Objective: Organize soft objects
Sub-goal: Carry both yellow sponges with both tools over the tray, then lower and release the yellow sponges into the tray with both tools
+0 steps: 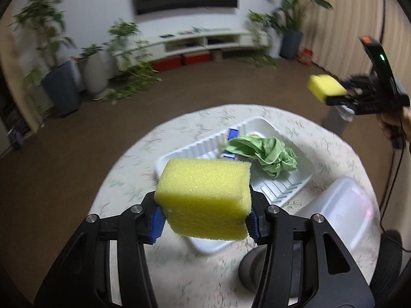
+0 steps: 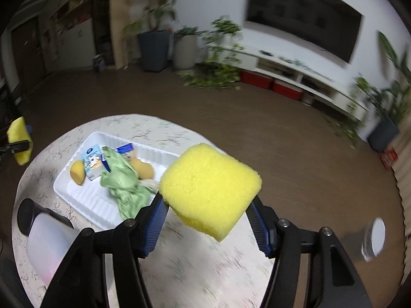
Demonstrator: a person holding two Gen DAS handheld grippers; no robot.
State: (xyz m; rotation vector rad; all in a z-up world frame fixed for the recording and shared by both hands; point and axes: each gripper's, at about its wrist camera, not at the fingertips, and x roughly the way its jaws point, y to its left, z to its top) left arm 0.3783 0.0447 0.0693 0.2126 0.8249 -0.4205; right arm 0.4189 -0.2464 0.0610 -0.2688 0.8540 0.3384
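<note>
Evidently, a yellow sponge (image 1: 205, 200) is clamped in the left gripper (image 1: 205, 220) and another sponge (image 2: 209, 190) in the right gripper (image 2: 205, 220), both held clear above the white tray (image 1: 290, 190), presumably for sorting into the near translucent container (image 1: 339, 210).

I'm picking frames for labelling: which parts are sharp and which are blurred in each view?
Left wrist view: the yellow sponge in the left hand-held gripper is crisp, while the plants, table edge and white tray smear with motion blur. Right wrist view: the sponge in the right hand-held gripper is slightly soft, the background streaked; both show fisheye bending and dark corners.
</note>
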